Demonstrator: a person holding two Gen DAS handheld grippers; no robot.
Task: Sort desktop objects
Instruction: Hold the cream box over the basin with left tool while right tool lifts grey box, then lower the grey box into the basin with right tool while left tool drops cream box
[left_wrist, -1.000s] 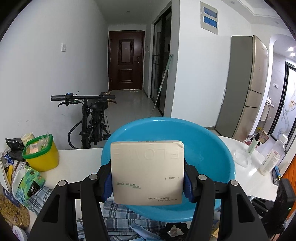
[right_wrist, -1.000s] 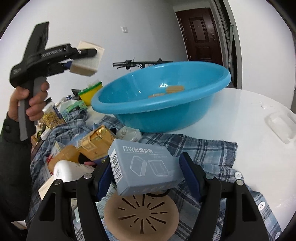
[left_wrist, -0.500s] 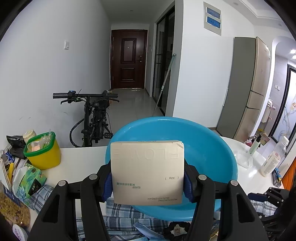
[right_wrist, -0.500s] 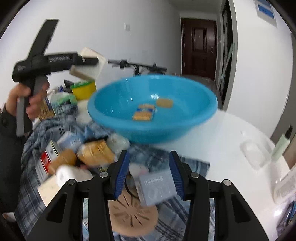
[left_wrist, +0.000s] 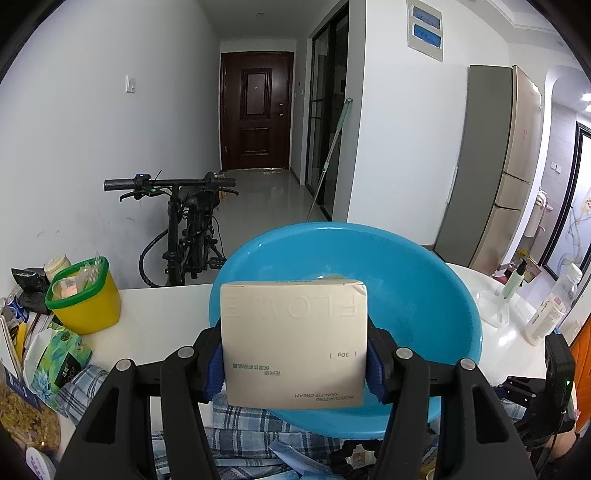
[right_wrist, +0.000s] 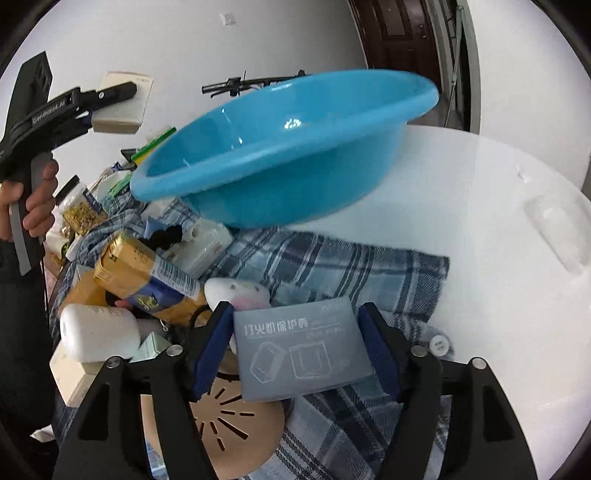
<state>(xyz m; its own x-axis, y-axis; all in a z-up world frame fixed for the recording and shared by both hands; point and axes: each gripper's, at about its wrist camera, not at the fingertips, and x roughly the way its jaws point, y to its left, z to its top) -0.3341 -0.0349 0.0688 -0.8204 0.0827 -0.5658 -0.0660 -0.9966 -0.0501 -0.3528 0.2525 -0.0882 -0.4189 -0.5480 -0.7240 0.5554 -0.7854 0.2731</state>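
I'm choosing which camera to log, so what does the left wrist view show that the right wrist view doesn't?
Only the left wrist view shows the yellow bin, the fridge, and the cream box's print.

Only the right wrist view shows the right gripper around the grey-blue box, the gold packet, the round tan disc and the person's hand.

Both show the blue basin, the plaid cloth, the bicycle, and the left gripper clamping the cream box.

our left camera looks over the blue bowl (left_wrist: 424, 295) toward the door (left_wrist: 256, 110). our right camera looks low across the surface (right_wrist: 480, 206), close to the same bowl (right_wrist: 280, 147).
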